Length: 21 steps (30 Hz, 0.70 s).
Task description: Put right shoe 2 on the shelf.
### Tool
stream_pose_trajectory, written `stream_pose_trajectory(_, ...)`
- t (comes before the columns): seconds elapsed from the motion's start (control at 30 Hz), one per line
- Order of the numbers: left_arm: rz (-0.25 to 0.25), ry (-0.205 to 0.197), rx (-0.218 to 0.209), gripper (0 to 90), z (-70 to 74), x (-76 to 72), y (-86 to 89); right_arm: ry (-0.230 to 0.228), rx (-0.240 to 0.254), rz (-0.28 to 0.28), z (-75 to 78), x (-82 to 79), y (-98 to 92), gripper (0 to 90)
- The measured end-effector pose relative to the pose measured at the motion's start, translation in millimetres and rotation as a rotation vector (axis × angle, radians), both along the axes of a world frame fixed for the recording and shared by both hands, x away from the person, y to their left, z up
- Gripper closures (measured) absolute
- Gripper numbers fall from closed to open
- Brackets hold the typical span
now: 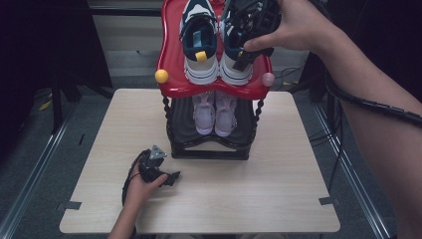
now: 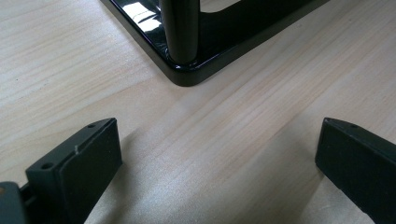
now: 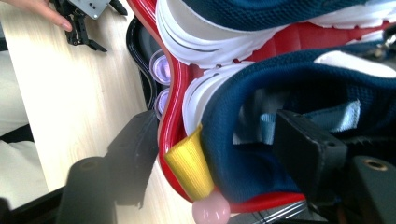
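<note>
**Straddling the Heel of a Navy Sneaker on the Red Top Shelf**

Reaching over the rack from the upper right, the right gripper (image 1: 242, 56) sits at the heel of the right-hand navy sneaker (image 1: 234, 67). In the right gripper view its jaws stand apart: one matte black pad is down inside the padded mesh collar (image 3: 243, 140), the other hangs outside beyond the shelf's edge, and neither visibly presses the fabric. A ribbed yellow pull tab (image 3: 189, 163) stands up at the heel between them.

Both sneakers of the pair rest side by side on the glossy red top tray (image 1: 171, 55), a curvy moulded plastic shelf with a raised lip. The left-hand sneaker (image 1: 200, 45) has the same thick white rubber sole and navy knit upper. A yellow ball knob (image 1: 161, 75) and a pale pink ball knob (image 1: 267, 78) cap the tray's front corners.

Below, on the black lower shelf (image 1: 185, 124), stands a pair of small lilac shoes (image 1: 215, 113), between twisted black posts.

On the pale wood-grain table (image 1: 278, 164), the left gripper (image 1: 171, 178) lies low beside the rack's shiny black base (image 2: 187, 74), its blunt rectangular jaws spread wide with bare tabletop between them.
</note>
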<state>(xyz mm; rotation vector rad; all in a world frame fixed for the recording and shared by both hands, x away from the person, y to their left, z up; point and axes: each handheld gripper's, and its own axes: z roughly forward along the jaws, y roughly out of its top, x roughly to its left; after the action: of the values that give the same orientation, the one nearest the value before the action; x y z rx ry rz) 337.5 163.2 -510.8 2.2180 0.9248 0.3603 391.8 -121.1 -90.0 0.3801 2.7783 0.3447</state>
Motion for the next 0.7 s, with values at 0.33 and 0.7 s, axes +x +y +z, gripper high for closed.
stream_pose_trajectory(0.33, 0.000, 0.001, -0.001, 0.0, 0.0, 0.0, 0.0, 0.031, -0.015, -0.015, 4.0, -5.4, -5.2, 23.9)
stream_pose_trajectory(0.7, 0.008, -0.001, -0.009, 0.0, -0.4, -0.3, -0.6, 0.102, -0.079, -0.029, 7.2, -10.0, -14.2, 18.6)
